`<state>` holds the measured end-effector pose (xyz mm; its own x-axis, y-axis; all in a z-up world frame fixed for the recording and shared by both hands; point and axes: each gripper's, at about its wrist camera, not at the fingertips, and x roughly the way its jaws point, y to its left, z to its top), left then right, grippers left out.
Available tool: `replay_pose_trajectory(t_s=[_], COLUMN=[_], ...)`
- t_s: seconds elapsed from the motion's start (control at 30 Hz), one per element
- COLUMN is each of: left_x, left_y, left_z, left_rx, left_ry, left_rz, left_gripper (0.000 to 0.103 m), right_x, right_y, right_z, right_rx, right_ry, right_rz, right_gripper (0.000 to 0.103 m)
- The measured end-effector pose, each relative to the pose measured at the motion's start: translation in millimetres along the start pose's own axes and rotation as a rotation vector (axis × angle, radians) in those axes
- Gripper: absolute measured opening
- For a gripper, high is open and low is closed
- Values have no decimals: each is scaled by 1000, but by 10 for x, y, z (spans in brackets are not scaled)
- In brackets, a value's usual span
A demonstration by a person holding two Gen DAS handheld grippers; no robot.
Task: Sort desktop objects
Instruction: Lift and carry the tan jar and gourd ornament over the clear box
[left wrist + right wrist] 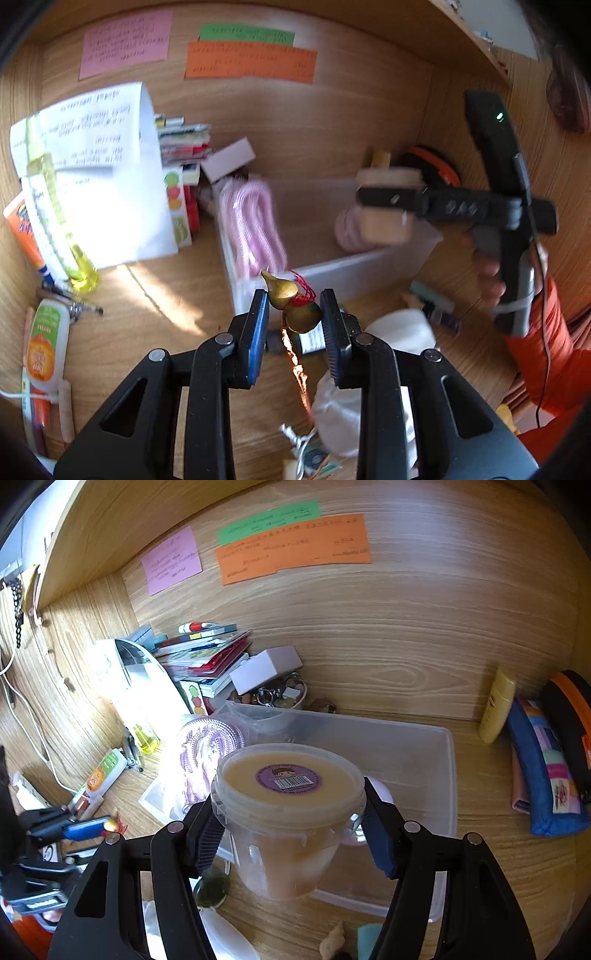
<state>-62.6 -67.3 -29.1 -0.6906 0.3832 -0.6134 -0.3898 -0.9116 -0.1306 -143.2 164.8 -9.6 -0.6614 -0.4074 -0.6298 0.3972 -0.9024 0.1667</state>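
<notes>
My left gripper (294, 314) is shut on a small golden gourd charm (295, 306) with a red cord, and its gold tassel hangs below. It holds the charm above the desk, just before the near wall of a clear plastic bin (332, 267). In the right wrist view the left gripper (86, 829) shows at the far left with the charm (110, 825). My right gripper (290, 834) is shut on a clear tub (288, 812) of beige paste with a purple sticker on its lid, over the bin (424, 746). The left wrist view shows the right gripper (386, 201) and tub (382, 227) above the bin's right end.
A pink coiled cord (251, 225) lies in the bin. Papers (110, 166), bottles, a glue bottle (46, 339) and stacked books (207, 653) crowd the left. White cloths (399, 328) lie near the front. A yellow tube (496, 705) and blue pencil case (543, 771) stand right.
</notes>
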Motion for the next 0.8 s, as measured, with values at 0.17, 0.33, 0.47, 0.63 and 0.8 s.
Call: replay_pose_trajectory(t_s=[0.17,0.33,0.47,0.63,0.8], left_x=[16,127,308,553,706], left_y=[-46,-57,-29,-1,41], left_z=[74,198,280,335,322], left_rx=[3,6,19,26,11], left_ry=[-14,-13,7,48,80], left_rz=[-5,-2,10,26,35], left_gripper=[28,28,28,28,28], right_x=[92,166,179,182,225], right_y=[46,18,2,12,23], right_z=[-4,-46,-77,-95,-112], right_rx=[-26,-21,-13,-10,-3], right_ry=[-20,-13,-15,-26,-26], right_rz=[-46,-53,-48,-46,-58], right_gripper=[63,63,63,63,63])
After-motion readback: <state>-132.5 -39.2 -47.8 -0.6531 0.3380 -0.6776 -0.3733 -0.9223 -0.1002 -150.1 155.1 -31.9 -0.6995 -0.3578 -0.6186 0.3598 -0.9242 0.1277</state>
